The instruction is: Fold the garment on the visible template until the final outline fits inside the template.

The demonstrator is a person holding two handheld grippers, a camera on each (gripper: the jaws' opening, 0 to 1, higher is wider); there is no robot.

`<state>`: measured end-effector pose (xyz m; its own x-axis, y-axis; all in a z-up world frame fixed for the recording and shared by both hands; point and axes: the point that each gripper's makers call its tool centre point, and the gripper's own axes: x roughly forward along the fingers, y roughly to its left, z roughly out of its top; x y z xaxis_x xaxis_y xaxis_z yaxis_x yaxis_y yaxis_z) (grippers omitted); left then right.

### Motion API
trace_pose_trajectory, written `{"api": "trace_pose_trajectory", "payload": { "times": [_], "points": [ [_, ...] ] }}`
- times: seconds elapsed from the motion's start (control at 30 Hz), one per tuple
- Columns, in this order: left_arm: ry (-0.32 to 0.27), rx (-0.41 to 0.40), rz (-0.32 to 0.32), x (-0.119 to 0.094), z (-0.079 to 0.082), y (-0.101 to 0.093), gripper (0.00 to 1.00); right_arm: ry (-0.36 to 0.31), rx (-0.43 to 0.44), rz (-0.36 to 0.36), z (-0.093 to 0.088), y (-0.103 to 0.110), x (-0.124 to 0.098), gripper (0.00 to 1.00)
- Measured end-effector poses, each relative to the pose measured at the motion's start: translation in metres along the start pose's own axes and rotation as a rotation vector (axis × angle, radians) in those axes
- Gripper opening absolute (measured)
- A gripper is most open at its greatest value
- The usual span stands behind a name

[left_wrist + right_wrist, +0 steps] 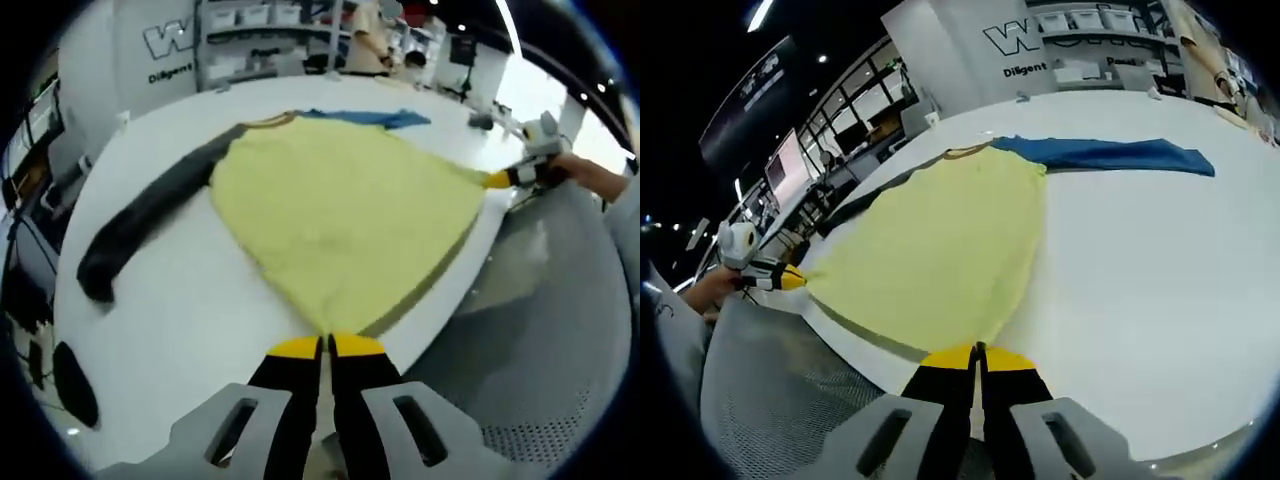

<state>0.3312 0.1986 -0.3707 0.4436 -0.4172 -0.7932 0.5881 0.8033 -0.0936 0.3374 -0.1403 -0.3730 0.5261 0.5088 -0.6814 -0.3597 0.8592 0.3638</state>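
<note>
A yellow garment [340, 210] [930, 250] lies spread on a white round table [180, 330] [1140, 280]. Its dark grey sleeve [150, 215] [870, 200] stretches to one side and its blue sleeve [370, 117] [1110, 155] to the other. My left gripper [327, 342] [790, 279] is shut on one corner of the hem at the table's edge. At the other hem corner my right gripper [978, 350] [497, 180] is shut on the cloth as well. The hem is pulled taut between them, slightly over the edge.
A hand [590, 175] holds the right gripper beyond the table's rim. Grey perforated floor [540, 360] lies below the edge. Shelves with boxes [250, 30] and people [365, 40] stand far behind the table. Desks with monitors [790, 165] sit off to the side.
</note>
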Motion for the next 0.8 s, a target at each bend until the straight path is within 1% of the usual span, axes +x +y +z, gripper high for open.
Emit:
{"api": "trace_pose_trajectory", "payload": {
  "times": [0.03,0.13,0.2,0.3,0.33,0.37,0.4,0.43,0.5,0.53,0.57,0.6,0.63,0.67,0.7,0.73,0.77,0.8],
  "points": [
    [0.011,0.004,-0.001,0.002,-0.003,-0.001,0.0,0.011,-0.01,0.0,-0.002,0.006,-0.002,0.0],
    [0.036,-0.004,-0.001,0.003,-0.009,0.002,0.0,0.027,-0.04,-0.001,-0.004,0.008,-0.002,0.0],
    [0.039,-0.02,-0.004,0.002,-0.01,-0.001,0.0,0.034,-0.051,-0.003,-0.005,0.009,-0.002,0.0],
    [0.045,-0.032,0.004,0.004,-0.014,0.002,0.01,0.063,-0.089,-0.031,-0.01,-0.002,-0.001,0.0],
    [0.048,-0.028,0.01,0.004,-0.015,0.003,0.01,0.059,-0.136,-0.045,-0.009,-0.006,-0.002,0.0],
    [0.057,-0.009,0.047,0.003,-0.018,0.01,0.04,0.048,-0.124,-0.046,-0.008,-0.006,-0.002,0.0],
    [0.047,-0.01,0.056,0.003,-0.018,0.01,0.09,0.045,-0.117,-0.051,-0.008,-0.008,-0.003,0.01],
    [0.039,-0.016,0.061,0.002,-0.018,0.012,0.11,0.041,-0.115,-0.063,-0.008,-0.012,-0.003,0.03],
    [0.017,-0.056,0.08,0.002,-0.019,0.017,0.14,0.016,-0.156,-0.139,-0.003,-0.025,-0.008,0.09],
    [0.003,-0.081,0.072,0.002,-0.018,0.014,0.15,0.004,-0.165,-0.16,0.0,-0.028,-0.009,0.12],
    [-0.001,-0.124,0.062,0.001,-0.019,0.012,0.15,-0.009,-0.162,-0.157,0.003,-0.029,-0.009,0.16],
    [-0.016,-0.128,0.057,-0.002,-0.018,0.014,0.16,-0.025,-0.166,-0.164,0.008,-0.03,-0.012,0.18],
    [-0.028,-0.129,0.056,-0.003,-0.016,0.015,0.16,-0.042,-0.176,-0.173,0.01,-0.035,-0.01,0.19],
    [-0.071,-0.157,0.063,-0.004,-0.012,0.019,0.17,-0.062,-0.187,-0.185,0.015,-0.038,-0.011,0.2],
    [-0.092,-0.188,0.07,-0.005,-0.01,0.023,0.18,-0.081,-0.193,-0.197,0.022,-0.037,-0.015,0.19],
    [-0.132,-0.216,0.086,-0.008,-0.002,0.026,0.19,-0.173,-0.159,-0.213,0.038,-0.036,-0.018,0.19],
    [-0.145,-0.227,0.095,-0.009,0.0,0.029,0.19,-0.194,-0.14,-0.189,0.042,-0.03,-0.017,0.21],
    [-0.165,-0.238,0.113,-0.011,0.002,0.034,0.18,-0.19,-0.142,-0.185,0.042,-0.029,-0.017,0.23]
  ]
}}
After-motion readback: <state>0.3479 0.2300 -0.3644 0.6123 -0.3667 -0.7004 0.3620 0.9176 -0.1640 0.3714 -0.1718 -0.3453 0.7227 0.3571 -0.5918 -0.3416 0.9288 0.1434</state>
